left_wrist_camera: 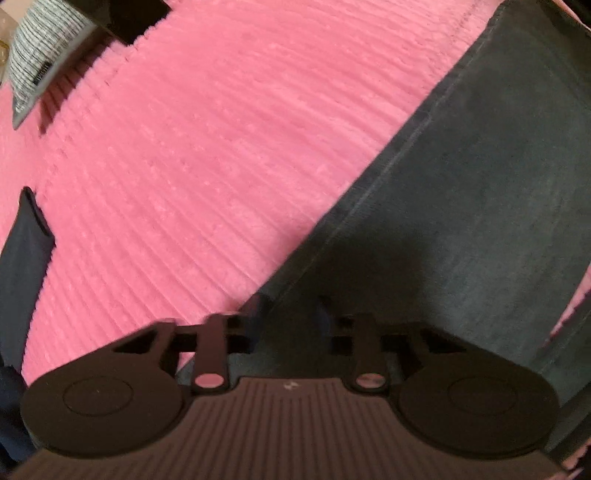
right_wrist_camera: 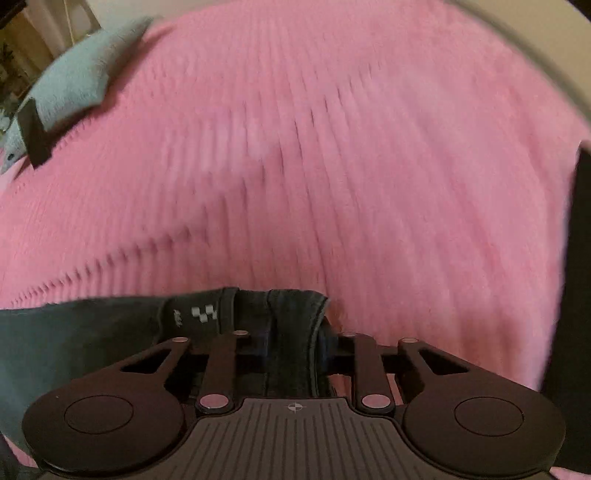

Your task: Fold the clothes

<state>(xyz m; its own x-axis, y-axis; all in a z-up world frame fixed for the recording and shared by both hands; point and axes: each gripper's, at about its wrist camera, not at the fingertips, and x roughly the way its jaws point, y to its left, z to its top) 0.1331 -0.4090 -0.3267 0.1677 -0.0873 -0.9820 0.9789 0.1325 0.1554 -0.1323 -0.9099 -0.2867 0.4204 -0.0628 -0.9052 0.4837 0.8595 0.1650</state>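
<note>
A dark grey garment (left_wrist_camera: pixel 461 192) lies stretched across a pink ribbed blanket (left_wrist_camera: pixel 203 147), running from the lower middle to the upper right of the left wrist view. My left gripper (left_wrist_camera: pixel 291 325) is shut on the garment's near corner. In the right wrist view the same dark grey garment (right_wrist_camera: pixel 74 339) spreads to the left, with a small white checked logo (right_wrist_camera: pixel 202 313) near its edge. My right gripper (right_wrist_camera: pixel 291 332) is shut on a bunched fold of that fabric. The fingertips of both grippers are hidden by cloth.
A striped pillow (left_wrist_camera: pixel 40 55) and a black object (left_wrist_camera: pixel 129 14) sit at the blanket's far left. Another dark cloth (left_wrist_camera: pixel 22 266) lies at the left edge. A light blue cushion (right_wrist_camera: pixel 81 81) rests at upper left of the pink blanket (right_wrist_camera: pixel 332 147); a dark shape (right_wrist_camera: pixel 576 295) fills the right edge.
</note>
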